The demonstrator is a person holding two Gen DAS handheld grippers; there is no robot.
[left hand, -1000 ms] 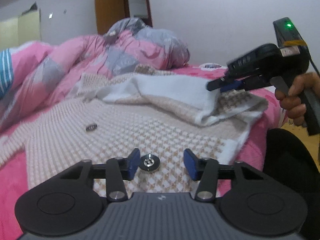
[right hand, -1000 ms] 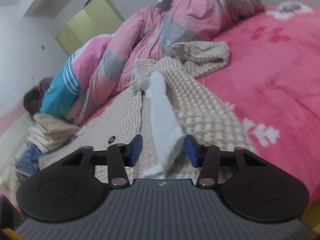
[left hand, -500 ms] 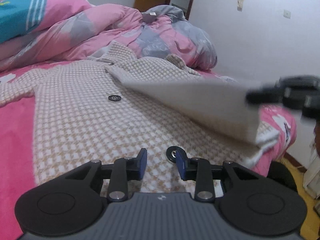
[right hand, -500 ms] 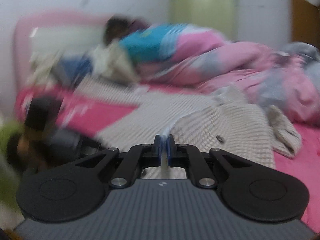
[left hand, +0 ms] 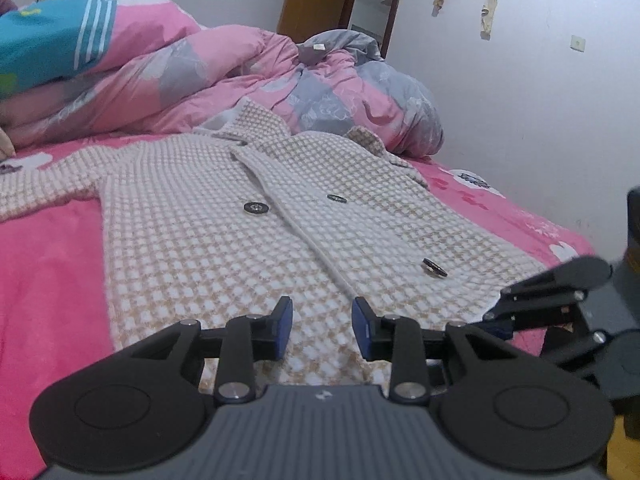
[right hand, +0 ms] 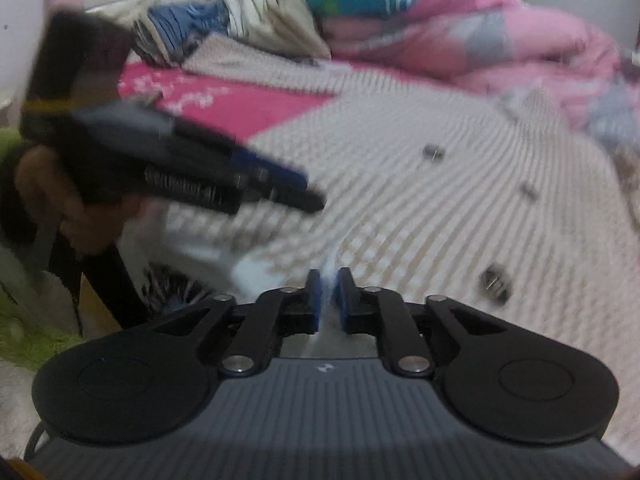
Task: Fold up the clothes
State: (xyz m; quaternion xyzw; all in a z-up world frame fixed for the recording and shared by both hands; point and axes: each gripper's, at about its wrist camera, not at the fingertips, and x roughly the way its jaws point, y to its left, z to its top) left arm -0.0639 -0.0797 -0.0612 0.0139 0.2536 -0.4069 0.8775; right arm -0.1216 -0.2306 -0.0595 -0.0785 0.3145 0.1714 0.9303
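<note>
A beige checked cardigan (left hand: 360,216) lies flat on the pink bed sheet (left hand: 48,280), front closed, with dark buttons (left hand: 256,207) down it. My left gripper (left hand: 322,328) hovers open over the cardigan's hem with nothing between its pads. In the left wrist view my right gripper (left hand: 496,320) sits at the hem's right corner. The blurred right wrist view shows my right gripper (right hand: 329,300) with its jaws opening a little, a white edge of the cardigan (right hand: 440,208) still between the pads. A hand (right hand: 48,184) holds the left gripper (right hand: 312,192) there.
A bunched pink and grey duvet (left hand: 240,76) fills the far side of the bed. A pile of folded clothes (right hand: 224,20) lies at the headboard end. The bed's edge drops off at the right, near a white wall and a brown door (left hand: 312,0).
The right front panel, lifted and folded back before, now lies flat over the cardigan's front. My right gripper swung across with it and its pads have parted slightly. The left jaws narrowed.
</note>
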